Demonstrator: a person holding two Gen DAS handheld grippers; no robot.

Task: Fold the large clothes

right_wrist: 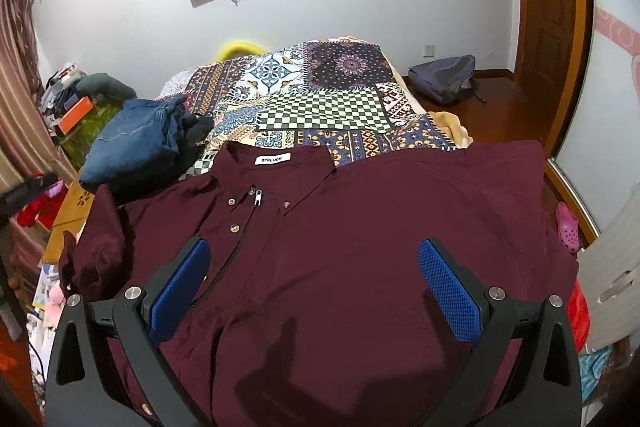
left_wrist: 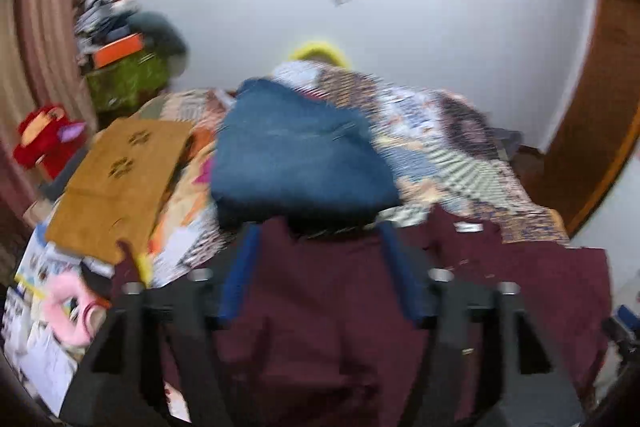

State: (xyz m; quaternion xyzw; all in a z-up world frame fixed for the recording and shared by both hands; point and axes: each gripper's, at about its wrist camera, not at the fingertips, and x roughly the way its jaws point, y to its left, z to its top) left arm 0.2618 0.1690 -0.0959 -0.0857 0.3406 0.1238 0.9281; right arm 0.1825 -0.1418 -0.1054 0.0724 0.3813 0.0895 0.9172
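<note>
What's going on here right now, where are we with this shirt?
A person holds a gripper in each hand over a maroon shirt spread front-up on the patterned bedspread, collar toward the far wall. The right gripper hangs over the shirt's chest with jaws wide open, gripping nothing. The left gripper is also open and empty above the shirt; its view is blurred. No fold shows yet. A folded pair of blue jeans lies beyond the shirt's shoulder.

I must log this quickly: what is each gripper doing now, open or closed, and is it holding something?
Left gripper: open, holding nothing, above the maroon shirt.
Right gripper: open wide, holding nothing, above the same shirt.
</note>
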